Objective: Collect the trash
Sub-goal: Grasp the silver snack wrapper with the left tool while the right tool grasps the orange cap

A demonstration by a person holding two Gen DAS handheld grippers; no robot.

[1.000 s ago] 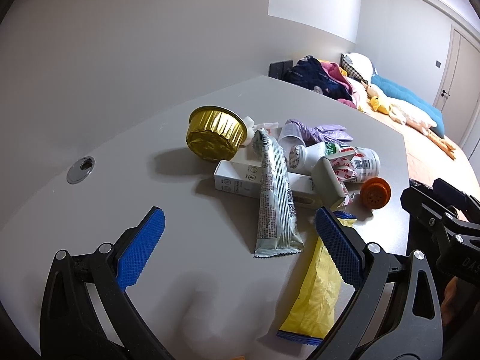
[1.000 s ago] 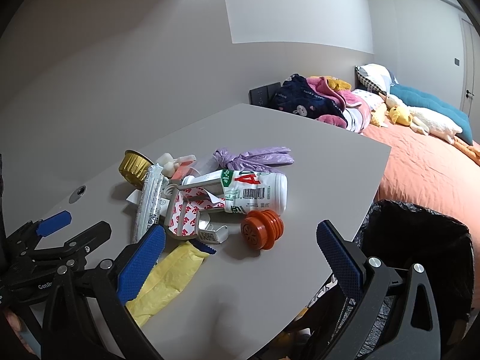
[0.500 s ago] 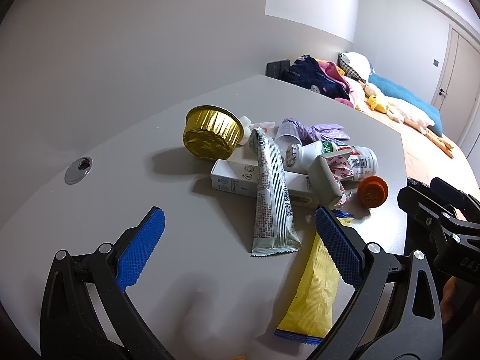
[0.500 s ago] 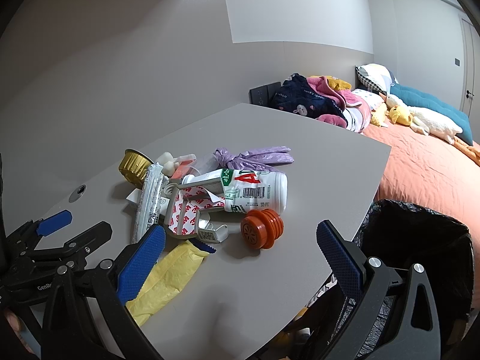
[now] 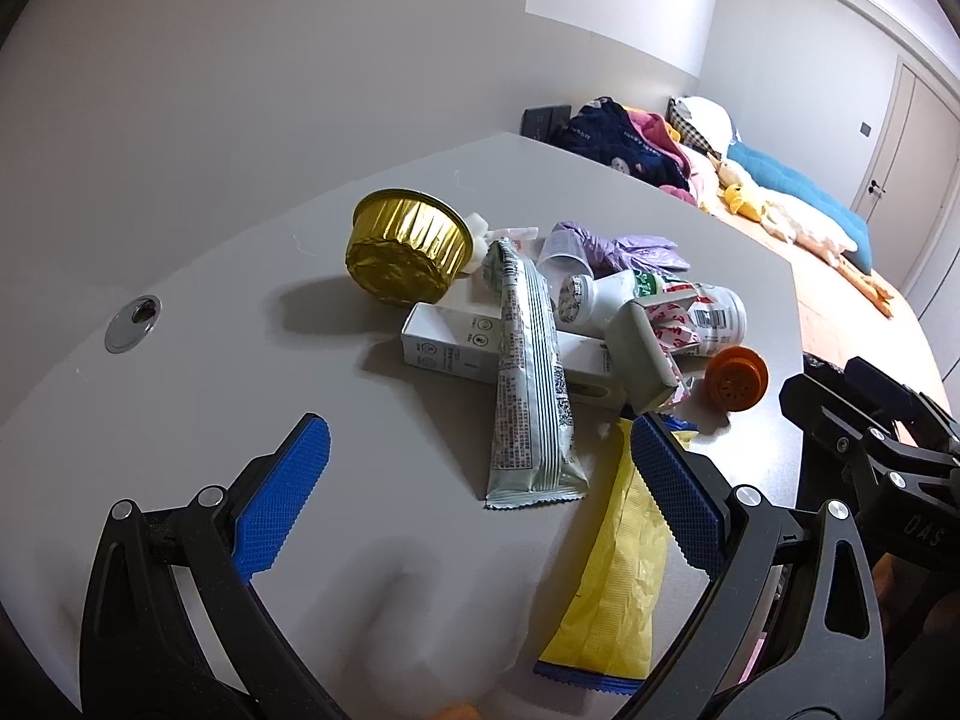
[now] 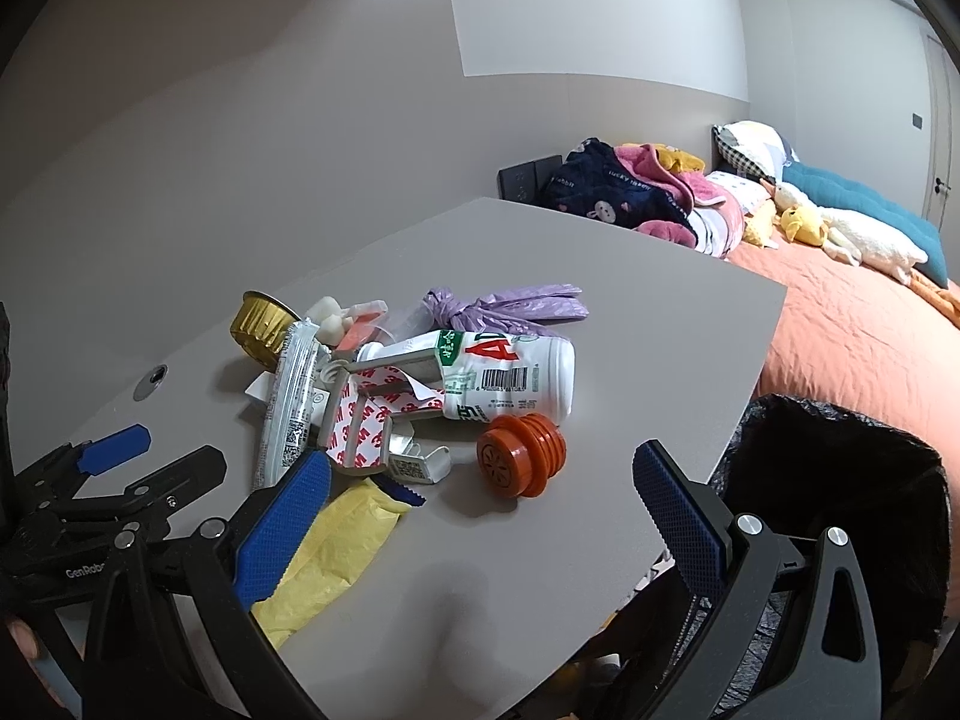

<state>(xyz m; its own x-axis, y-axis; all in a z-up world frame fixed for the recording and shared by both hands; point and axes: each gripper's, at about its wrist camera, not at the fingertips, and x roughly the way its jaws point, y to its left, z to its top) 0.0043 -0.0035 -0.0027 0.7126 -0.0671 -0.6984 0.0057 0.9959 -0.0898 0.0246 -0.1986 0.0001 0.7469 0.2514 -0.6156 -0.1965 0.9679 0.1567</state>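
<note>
Ahead, both grippers' fingers (image 5: 282,498) gape, the trash pile (image 5: 540,324) lying just beyond them.

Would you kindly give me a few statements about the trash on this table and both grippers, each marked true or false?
1. The left gripper is open and holds nothing. True.
2. The orange cap is screwed onto the white bottle. False: it lies loose on the table, beside the bottle.
3. The pale green wrapper lies across the white box. True.
4. The gold foil cup stands upright. False: it lies on its side.
5. The right gripper grips the yellow wrapper. False: it is open.
</note>
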